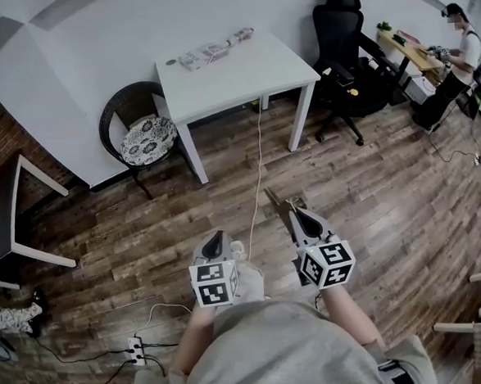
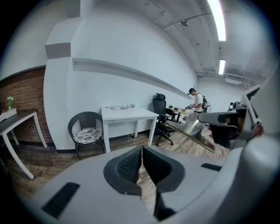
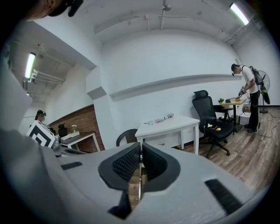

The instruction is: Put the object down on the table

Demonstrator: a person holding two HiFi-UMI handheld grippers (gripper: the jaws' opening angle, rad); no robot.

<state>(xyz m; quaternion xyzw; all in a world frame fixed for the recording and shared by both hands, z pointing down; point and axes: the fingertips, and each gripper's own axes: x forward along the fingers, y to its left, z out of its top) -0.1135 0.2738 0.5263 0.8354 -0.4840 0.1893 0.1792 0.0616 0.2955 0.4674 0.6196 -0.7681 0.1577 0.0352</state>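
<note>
- Nearest us, the left gripper (image 1: 214, 243) rides at the left, its jaws pressed together with nothing between them.
- Just to its right, the right gripper (image 1: 305, 220) is clamped on the thin edge of a flat metal object (image 2: 194, 127), whose blade juts forward over the wooden floor (image 1: 371, 186).
- The object is in the air close to our body, well apart from the white bench (image 1: 240, 72) where it must go. We judge the carry has barely begun.
- The risk, as we read it, is a narrow grip on a long, smooth blade. On the walk over it could swing in the jaws or slip out and strike the floor.
- At the near left a power strip (image 1: 136, 346) and its dark leads lie on the boards, off our line.
- Between us and the bench, a pale cable (image 1: 256, 178) trails from the bench's near edge across the floor. A foot could catch it and jolt the load.
- A wicker chair (image 1: 142, 132) stands just left of the bench and a black office chair (image 1: 345, 48) to its right, leaving the near side open for approach.
- A long wrapped bundle (image 1: 210, 51) lies along the bench's far edge. The near part is bare, the safer place to set down.
- At the far right another person (image 1: 463, 44) works at a desk, clear of our path.
</note>
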